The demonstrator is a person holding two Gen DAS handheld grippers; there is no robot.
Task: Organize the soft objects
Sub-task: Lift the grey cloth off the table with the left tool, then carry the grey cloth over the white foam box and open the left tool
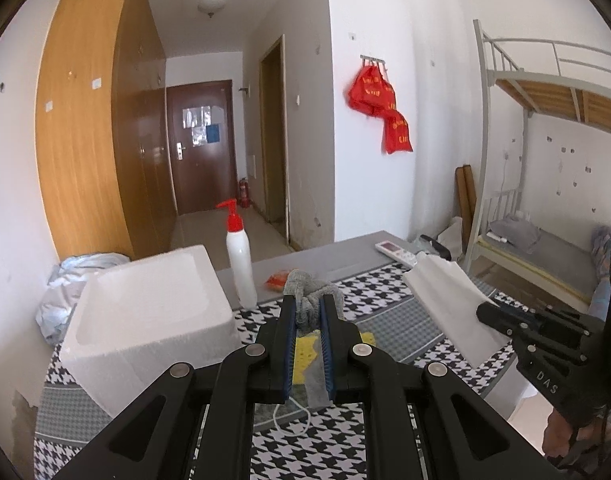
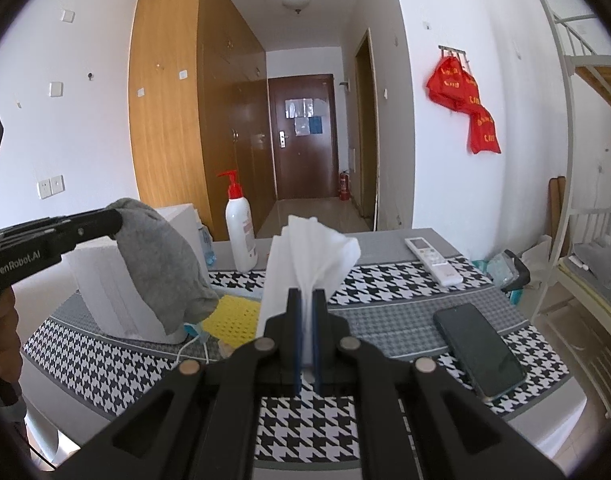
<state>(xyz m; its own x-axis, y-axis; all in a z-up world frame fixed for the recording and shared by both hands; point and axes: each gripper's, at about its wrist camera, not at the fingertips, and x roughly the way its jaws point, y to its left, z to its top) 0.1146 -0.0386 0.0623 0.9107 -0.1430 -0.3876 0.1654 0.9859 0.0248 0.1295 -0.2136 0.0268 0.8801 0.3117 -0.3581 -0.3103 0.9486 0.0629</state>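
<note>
My left gripper [image 1: 308, 302] is shut on a grey cloth [image 1: 311, 290] and holds it above the houndstooth table; in the right wrist view the cloth [image 2: 161, 260] hangs from it beside the white foam box [image 2: 105, 280]. My right gripper [image 2: 307, 294] is shut on a white tissue [image 2: 309, 252] held up over the table; it also shows in the left wrist view [image 1: 453, 304]. A yellow sponge cloth [image 2: 233, 316] and a face mask [image 2: 193, 330] lie on the table below the grey cloth.
The open white foam box [image 1: 145, 304] stands at the table's left. A white pump bottle with a red top [image 1: 241, 256] is behind it. A remote [image 2: 433, 260] and a dark phone [image 2: 477, 348] lie at the right. An orange packet [image 1: 277, 279] lies further back.
</note>
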